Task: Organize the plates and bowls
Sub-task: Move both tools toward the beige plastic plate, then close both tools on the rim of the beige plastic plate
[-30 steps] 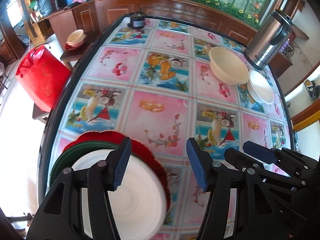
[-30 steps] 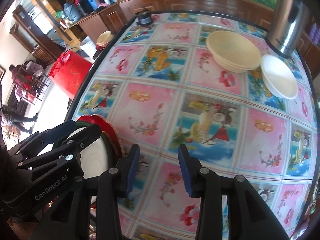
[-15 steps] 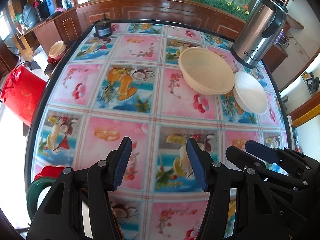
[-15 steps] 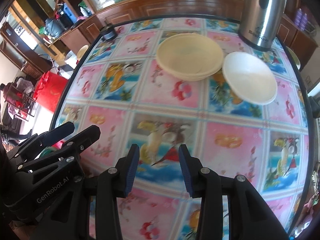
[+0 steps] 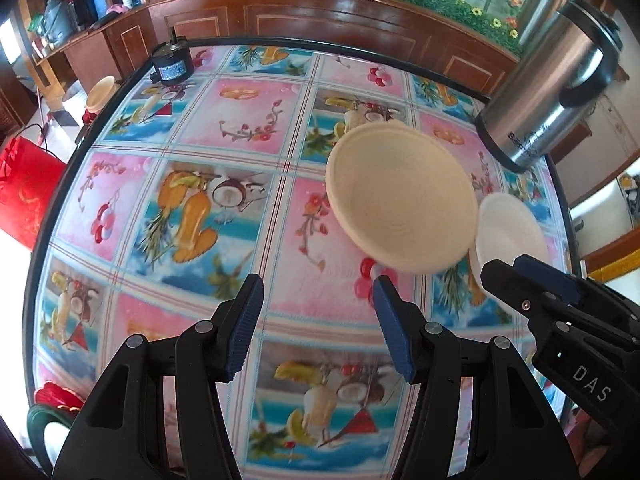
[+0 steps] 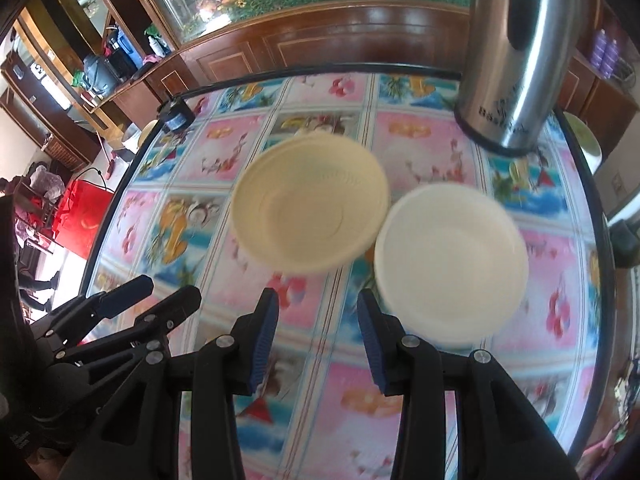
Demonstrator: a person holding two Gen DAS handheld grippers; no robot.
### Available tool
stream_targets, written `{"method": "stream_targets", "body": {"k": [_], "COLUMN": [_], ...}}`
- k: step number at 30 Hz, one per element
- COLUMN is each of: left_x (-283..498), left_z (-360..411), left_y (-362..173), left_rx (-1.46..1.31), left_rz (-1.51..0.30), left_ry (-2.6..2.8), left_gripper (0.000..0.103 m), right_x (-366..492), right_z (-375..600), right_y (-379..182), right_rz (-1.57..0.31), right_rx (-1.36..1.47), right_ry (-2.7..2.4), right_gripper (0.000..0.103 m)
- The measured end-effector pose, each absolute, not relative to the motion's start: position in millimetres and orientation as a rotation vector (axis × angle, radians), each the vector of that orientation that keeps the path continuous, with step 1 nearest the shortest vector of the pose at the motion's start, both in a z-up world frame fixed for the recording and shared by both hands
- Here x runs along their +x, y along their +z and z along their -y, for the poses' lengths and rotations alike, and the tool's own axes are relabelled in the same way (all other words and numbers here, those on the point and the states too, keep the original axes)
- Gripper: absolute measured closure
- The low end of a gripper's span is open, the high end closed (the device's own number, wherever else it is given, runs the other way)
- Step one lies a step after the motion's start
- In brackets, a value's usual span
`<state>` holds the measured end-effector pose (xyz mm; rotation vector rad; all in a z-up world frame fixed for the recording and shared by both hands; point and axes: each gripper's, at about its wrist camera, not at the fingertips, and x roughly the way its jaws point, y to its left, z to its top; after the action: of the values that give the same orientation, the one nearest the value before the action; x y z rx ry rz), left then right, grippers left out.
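Reaching toward the two bowls looks like the step in hand, and neither tool has anything between its pads. At the bottom of the left wrist view the left hand-held gripper stands spread and empty over the patterned bench; at the bottom of the right wrist view the right hand-held gripper is parted too, a little narrower, and also empty.

Low in the left corner of the left view, the edge of a stack of plates shows, red over green over white, close to the bench rim.

Further up, right of centre, sits the cream bowl, upright, its near rim just above the left tool's right pad in the frame. The white bowl lies just beside it to the right, rims touching or nearly so; blur hides which. In the right view its near rim sits just above the right tool's right pad.

To do this well, I would bring one finger inside a rim and one outside, and close only once the wall sits squarely between the pads. Taking the white bowl first seems wise: it looks the smaller, so should nest in the cream one. The lift should go straight up to avoid nudging its neighbour.

Beyond, at upper right, stands a steel kettle, near enough to deserve clearance. A small black device rests at the far left edge.
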<state>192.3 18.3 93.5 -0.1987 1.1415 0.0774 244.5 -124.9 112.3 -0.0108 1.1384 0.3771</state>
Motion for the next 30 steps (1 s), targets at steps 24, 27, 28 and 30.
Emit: {"method": "stream_targets", "body": {"k": [24,27,28,30], "left_x": [249,251,253,254], "left_z": [-12,-12,-12,-11], "left_y": [69,65,63,61], "left_rx": [-0.216,-0.228,-0.233,-0.234], "left_rz": [-1.166,-1.174,-1.175,-1.178], "left_ry": [0.160,0.165,0.164,0.165], "left_gripper": [0.046,0.046,0.046,0.046], "right_x": [328,334,335,337], "right_z": [123,123,123,124], "right_y": [98,93,90,86], "right_rz": [-1.130,-1.144,-1.149,-1.158], "right_rx": [-0.126,-0.136,-0.135,-0.132], "right_ry": [0.387,0.383,0.386,0.389], "right_gripper": [0.062,0.062,0.062,0.062]}}
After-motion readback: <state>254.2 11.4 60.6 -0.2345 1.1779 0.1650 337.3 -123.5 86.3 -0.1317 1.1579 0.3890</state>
